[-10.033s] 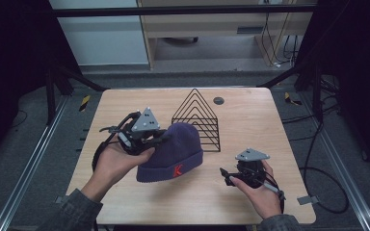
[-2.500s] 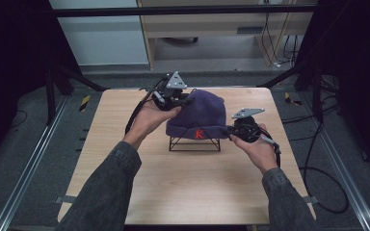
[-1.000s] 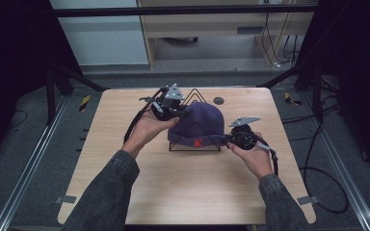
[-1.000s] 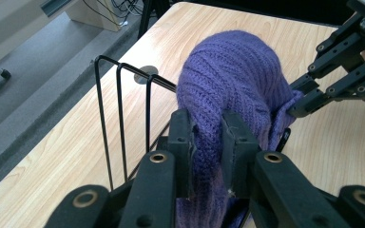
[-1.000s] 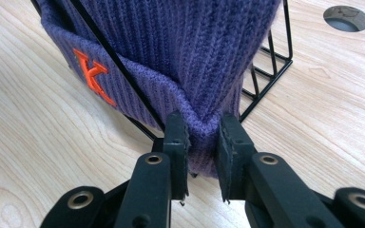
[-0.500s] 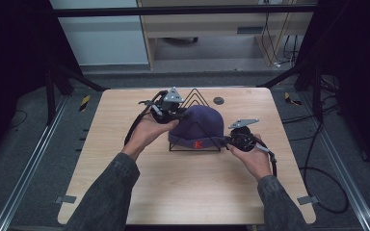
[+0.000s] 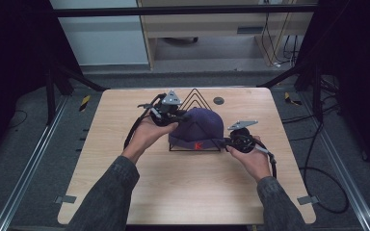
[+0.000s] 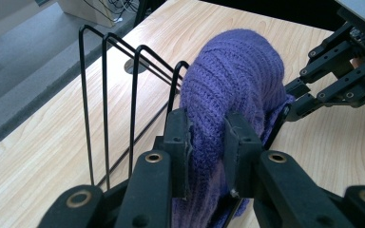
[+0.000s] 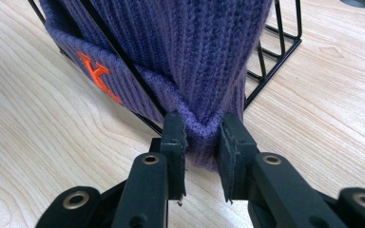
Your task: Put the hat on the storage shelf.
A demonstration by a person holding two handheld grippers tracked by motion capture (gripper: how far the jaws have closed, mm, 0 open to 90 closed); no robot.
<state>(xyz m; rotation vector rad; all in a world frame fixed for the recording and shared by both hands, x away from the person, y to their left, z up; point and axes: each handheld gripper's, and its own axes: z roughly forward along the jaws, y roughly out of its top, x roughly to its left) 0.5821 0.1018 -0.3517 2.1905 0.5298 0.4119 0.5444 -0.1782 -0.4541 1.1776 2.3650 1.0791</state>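
Item 1. One purple knitted beanie (image 7: 198,127), centre of the high view, draped over the wire rack; one orange letter K (image 7: 198,145) on its cuff, facing the lower edge of the frame. In the right gripper view the cuff hangs outside the rack's front wire, lower corner bunched.

Item 2. One black wire rack (image 7: 194,101), triangular in outline, standing on the table (image 7: 183,192); its peak shows just above the beanie in the high view. Four upright wire loops counted at the upper left of the left gripper view (image 8: 105,95). Contents: the beanie, laid over the wires rather than between them.

Item 3. One small dark round disc (image 7: 218,100), upper centre-right of the table top, apart from the rack.

Item 4. Two grippers, one per hand.
- Left gripper (image 7: 180,115): left of the beanie in the high view, forearm rising from the lower left, hand (image 7: 147,134) cupped beneath it. Fingers (image 8: 178,142) clamped on a fold of the beanie's crown.
- Right gripper (image 7: 221,141): right of the beanie, held low near the table, hand (image 7: 250,156) behind it. Fingers (image 9: 173,142) clamped on the cuff's lower corner, just above the wood
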